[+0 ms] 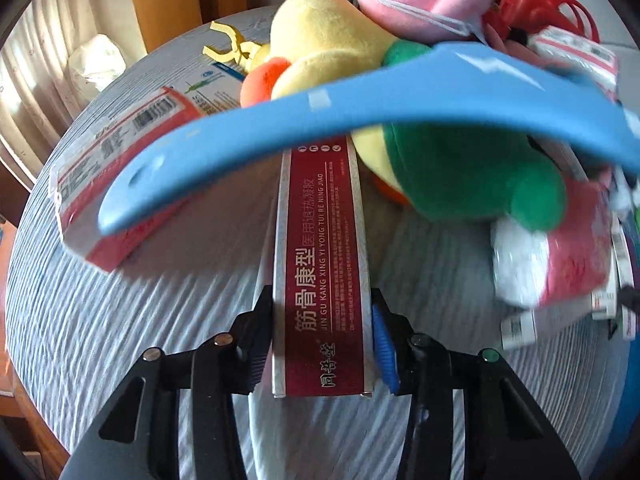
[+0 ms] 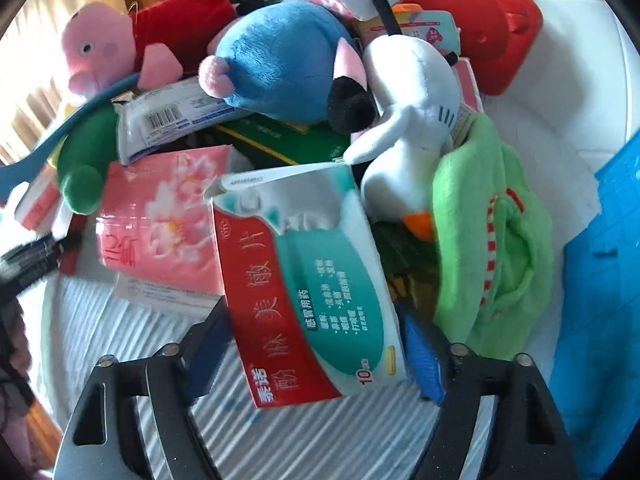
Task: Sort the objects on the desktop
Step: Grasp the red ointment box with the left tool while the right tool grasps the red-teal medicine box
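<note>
Left hand-held gripper (image 1: 320, 344) clamps red box (image 1: 322, 272) on its long sides, far end under blue hanger (image 1: 360, 96). Right hand-held gripper (image 2: 316, 344) straddles teal box (image 2: 304, 288) on worktop (image 2: 280, 432); contact unclear. Light, crushable cartons: squeeze gently.

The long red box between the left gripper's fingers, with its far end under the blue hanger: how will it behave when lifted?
The long red box looks like thin cardboard, so probably stiff yet light and crushable. Held near one end by the left gripper, it may droop or pivot. The blue hanger lies across its far end and will likely shift.
</note>
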Demonstrator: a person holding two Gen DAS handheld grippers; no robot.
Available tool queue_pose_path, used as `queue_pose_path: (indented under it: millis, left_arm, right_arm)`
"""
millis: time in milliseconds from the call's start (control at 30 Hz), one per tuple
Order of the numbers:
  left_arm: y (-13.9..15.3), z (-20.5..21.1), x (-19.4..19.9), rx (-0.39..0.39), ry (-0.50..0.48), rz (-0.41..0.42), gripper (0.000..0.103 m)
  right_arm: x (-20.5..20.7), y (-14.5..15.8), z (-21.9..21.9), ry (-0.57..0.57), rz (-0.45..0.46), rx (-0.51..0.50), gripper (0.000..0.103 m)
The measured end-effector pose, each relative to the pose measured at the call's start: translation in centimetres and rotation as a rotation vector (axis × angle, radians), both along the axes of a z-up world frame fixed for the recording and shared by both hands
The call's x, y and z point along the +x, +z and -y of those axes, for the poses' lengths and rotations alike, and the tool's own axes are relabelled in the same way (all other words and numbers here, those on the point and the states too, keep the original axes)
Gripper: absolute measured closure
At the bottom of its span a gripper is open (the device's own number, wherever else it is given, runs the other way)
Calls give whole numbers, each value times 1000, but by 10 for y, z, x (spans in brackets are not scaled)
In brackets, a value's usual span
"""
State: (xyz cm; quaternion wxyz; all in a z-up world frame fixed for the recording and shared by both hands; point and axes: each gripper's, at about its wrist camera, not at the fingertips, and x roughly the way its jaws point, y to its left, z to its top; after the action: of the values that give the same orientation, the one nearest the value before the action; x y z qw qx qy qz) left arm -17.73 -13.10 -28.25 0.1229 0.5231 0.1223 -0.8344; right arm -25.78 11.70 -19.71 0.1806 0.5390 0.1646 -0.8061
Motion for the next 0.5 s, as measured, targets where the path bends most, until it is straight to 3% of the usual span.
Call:
queue_pose_path:
  millis: [233, 500]
  left_arm:
    - [1, -24, 38, -22, -87, 52, 59]
    - [9, -33, 51, -42, -140, 82, 59]
  right_arm:
    - [35, -1, -21, -19, 51, -35, 25]
    - [69, -29, -53, -78, 157, 7, 25]
